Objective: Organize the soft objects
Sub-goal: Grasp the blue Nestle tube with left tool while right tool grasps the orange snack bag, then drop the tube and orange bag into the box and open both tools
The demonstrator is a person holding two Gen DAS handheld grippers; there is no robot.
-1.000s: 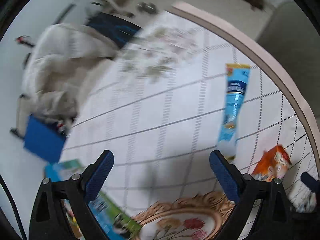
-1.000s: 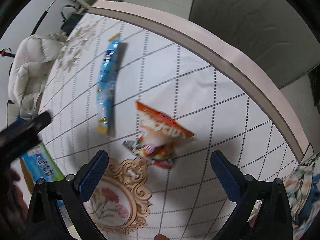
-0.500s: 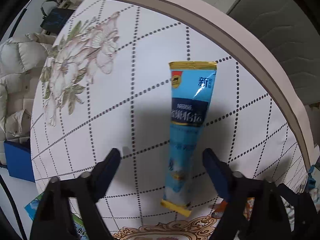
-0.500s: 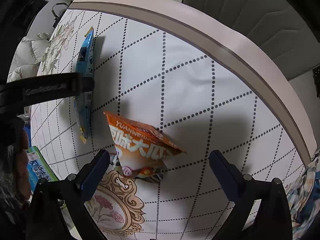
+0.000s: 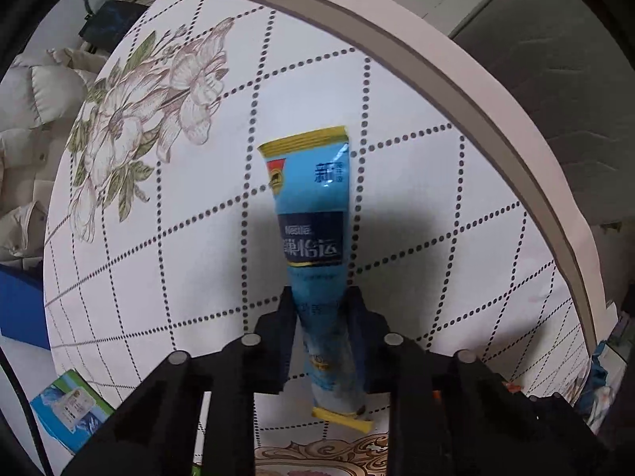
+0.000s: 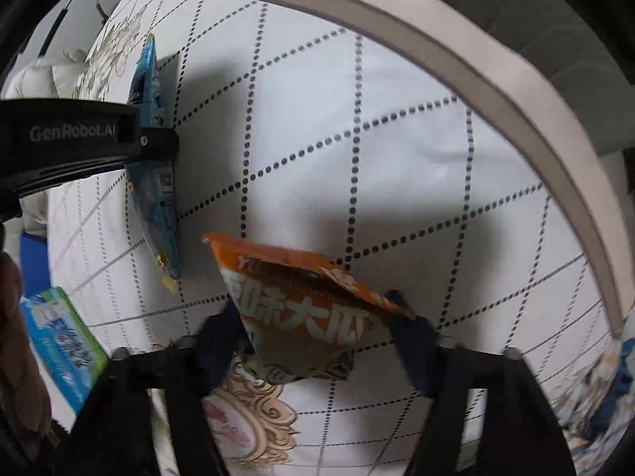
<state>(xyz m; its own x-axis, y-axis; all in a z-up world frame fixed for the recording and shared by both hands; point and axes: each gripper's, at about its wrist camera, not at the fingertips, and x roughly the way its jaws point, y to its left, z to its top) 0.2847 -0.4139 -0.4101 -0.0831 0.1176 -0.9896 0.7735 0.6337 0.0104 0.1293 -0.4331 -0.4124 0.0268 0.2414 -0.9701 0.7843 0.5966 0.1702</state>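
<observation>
A long blue sachet with yellow ends [image 5: 313, 214] lies on the round table's white dotted-grid cloth [image 5: 416, 182]. My left gripper [image 5: 322, 309] is shut on the sachet's lower half. The sachet also shows in the right wrist view [image 6: 152, 166], with the left gripper's black arm [image 6: 79, 139] across it. An orange snack bag [image 6: 301, 309] lies near the table's front. My right gripper [image 6: 313, 317] has closed in on the bag from both sides and its fingers touch the bag's edges.
A blue-green box [image 6: 63, 349] sits off the table's left edge, also in the left wrist view [image 5: 71, 408]. A gold-framed flower print [image 6: 246, 408] marks the cloth near me. A grey sofa [image 5: 555, 79] stands behind the table. A padded white coat [image 5: 27, 127] lies at left.
My left gripper moved in over the blue sachet and shut on it. My right gripper came down around the orange bag and its fingers closed from wide open onto the bag.
</observation>
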